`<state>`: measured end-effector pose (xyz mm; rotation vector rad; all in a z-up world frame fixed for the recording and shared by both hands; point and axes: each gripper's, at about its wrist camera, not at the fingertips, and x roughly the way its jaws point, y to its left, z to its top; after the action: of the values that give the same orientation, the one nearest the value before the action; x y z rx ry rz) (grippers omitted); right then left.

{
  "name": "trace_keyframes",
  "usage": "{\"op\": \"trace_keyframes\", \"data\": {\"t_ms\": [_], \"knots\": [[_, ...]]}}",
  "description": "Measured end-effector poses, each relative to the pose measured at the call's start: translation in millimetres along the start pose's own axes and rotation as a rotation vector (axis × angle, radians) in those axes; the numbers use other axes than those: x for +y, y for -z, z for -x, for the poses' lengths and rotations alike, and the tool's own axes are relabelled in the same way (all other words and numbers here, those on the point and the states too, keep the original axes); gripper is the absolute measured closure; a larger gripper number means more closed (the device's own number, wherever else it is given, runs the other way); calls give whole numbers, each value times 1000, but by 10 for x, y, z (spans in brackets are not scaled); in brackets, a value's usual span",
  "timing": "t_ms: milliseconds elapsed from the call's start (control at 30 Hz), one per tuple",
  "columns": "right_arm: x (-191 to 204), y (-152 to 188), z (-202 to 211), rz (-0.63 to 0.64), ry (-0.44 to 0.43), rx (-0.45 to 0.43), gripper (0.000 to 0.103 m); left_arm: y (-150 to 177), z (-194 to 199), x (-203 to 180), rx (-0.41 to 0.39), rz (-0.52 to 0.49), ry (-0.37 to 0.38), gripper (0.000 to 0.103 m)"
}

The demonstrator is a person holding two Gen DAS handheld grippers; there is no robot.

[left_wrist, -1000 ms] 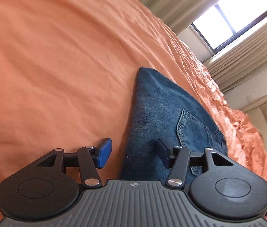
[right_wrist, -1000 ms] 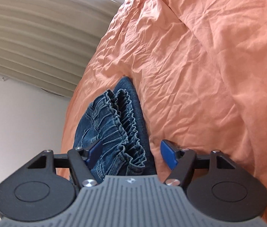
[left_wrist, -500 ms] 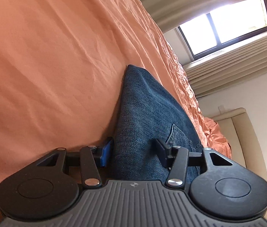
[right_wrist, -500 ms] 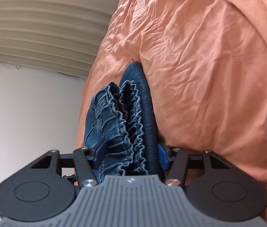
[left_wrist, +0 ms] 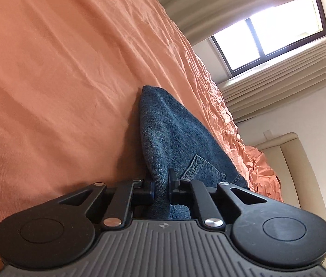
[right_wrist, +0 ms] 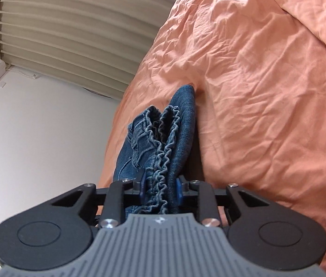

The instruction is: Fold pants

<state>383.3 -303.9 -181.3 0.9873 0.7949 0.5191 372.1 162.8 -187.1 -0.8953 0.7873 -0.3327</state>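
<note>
Denim pants (left_wrist: 172,136) lying on the orange bed (left_wrist: 59,80), pinched at both ends: left hand-held gripper (left_wrist: 161,185) clamped on a folded edge beside the back pocket, right hand-held gripper (right_wrist: 160,184) clamped on the bunched elastic waistband (right_wrist: 163,143). Likely trouble: thick gathered layers slipping from the right grip (only part of the stack between the pads, perhaps), or uneven lifting twisting the fold. Rumpled bedding close alongside, liable to snag or drag. Window (left_wrist: 271,37), curtains and beige headboard (left_wrist: 292,161) beyond, well clear.

Right claw (right_wrist: 159,188) clamps jeans (right_wrist: 163,143) over orange bedsheet (right_wrist: 266,80)
</note>
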Motion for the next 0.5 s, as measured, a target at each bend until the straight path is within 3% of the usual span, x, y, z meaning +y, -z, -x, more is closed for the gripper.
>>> {"op": "trace_keyframes", "data": {"t_ms": [233,367,500], "knots": [[867,40,109,149,39,44,85,-55,392,-255,-4,-29,21,94],[1346,204,-3,201,-1,68,85,-240,804,-321,-1,-76,-29,94],[1720,510,-372,225,-45,105,85,-504,1331,-233,-35,-100,-97,94]]}}
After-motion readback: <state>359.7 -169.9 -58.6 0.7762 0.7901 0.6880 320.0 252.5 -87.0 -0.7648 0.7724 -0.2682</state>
